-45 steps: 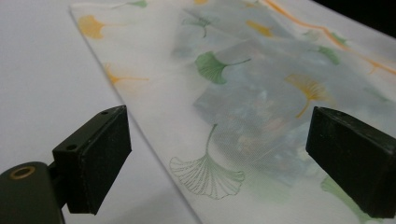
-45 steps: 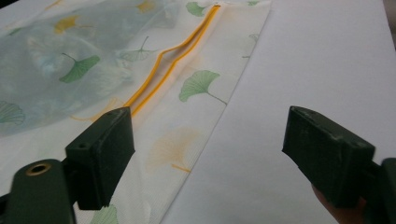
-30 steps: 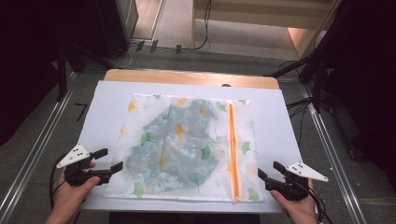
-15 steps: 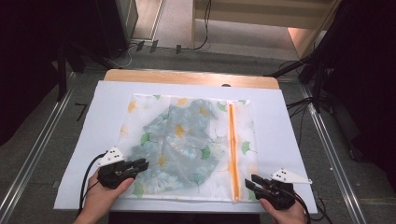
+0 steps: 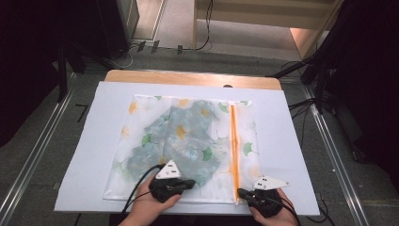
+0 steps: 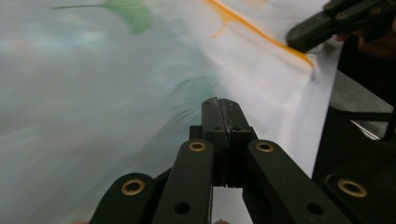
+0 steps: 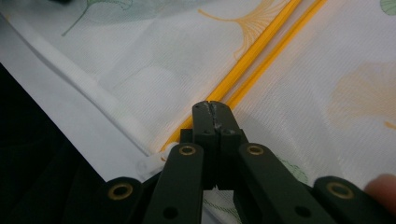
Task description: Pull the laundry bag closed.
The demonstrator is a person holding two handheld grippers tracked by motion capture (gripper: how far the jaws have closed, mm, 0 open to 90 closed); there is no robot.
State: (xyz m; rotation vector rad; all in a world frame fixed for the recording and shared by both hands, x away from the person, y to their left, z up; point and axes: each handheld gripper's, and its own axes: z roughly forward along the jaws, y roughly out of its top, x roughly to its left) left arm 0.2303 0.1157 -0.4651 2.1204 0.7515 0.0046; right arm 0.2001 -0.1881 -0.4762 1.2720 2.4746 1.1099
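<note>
A white mesh bag (image 5: 141,117) printed with green and orange leaves lies flat on a white board (image 5: 291,141). A pale blue patterned garment (image 5: 183,141) is inside it. An orange zipper (image 5: 234,141) runs along the bag's right side. My left gripper (image 5: 190,183) is at the middle of the bag's near edge. Its jaws have just been closing and now meet on the puckered mesh (image 6: 140,93). My right gripper (image 5: 241,192) is at the near end of the zipper (image 7: 261,51). Its jaws have also just closed, pinching the bag there.
The board rests on a wooden table (image 5: 188,77) between metal rails, with grey floor and cables beyond. The board's near edge (image 7: 88,135) drops off just behind both grippers. In the left gripper view, the right gripper (image 6: 327,23) shows at top right.
Both hands have come inward onto the bag's near edge, the left much farther to the right. Both sets of jaws have gone from open to closed.
</note>
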